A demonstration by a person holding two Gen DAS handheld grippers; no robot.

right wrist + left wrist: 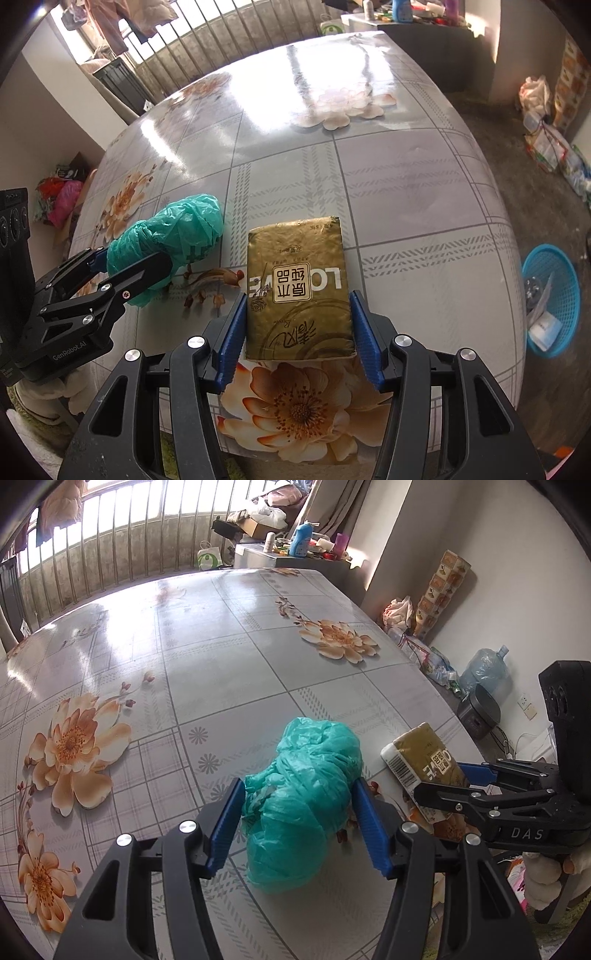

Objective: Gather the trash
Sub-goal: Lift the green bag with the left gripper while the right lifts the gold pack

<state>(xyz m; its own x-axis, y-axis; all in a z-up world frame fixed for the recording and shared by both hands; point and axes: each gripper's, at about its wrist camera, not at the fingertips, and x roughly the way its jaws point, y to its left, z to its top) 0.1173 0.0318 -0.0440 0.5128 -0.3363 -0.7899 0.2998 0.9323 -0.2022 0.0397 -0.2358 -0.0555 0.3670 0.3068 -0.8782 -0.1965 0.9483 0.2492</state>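
A crumpled green plastic bag (pixel 306 797) lies on the flowered table (pixel 221 627). My left gripper (pixel 298 823) has its blue pads on both sides of the bag, pressing against it. A gold tissue pack (pixel 299 291) lies flat near the table's front edge. My right gripper (pixel 299 332) has its pads against both long sides of the pack. The pack (pixel 421 764) and the right gripper (pixel 458 786) also show in the left wrist view. The bag (pixel 173 240) and the left gripper (pixel 129 269) show in the right wrist view.
A blue plastic basket (pixel 552 299) holding some trash stands on the floor right of the table. Bags and bottles (pixel 424 642) lie along the far wall beside a water jug (pixel 484 668) and a black cooker (pixel 478 712). A cluttered cabinet (pixel 295 550) stands behind the table.
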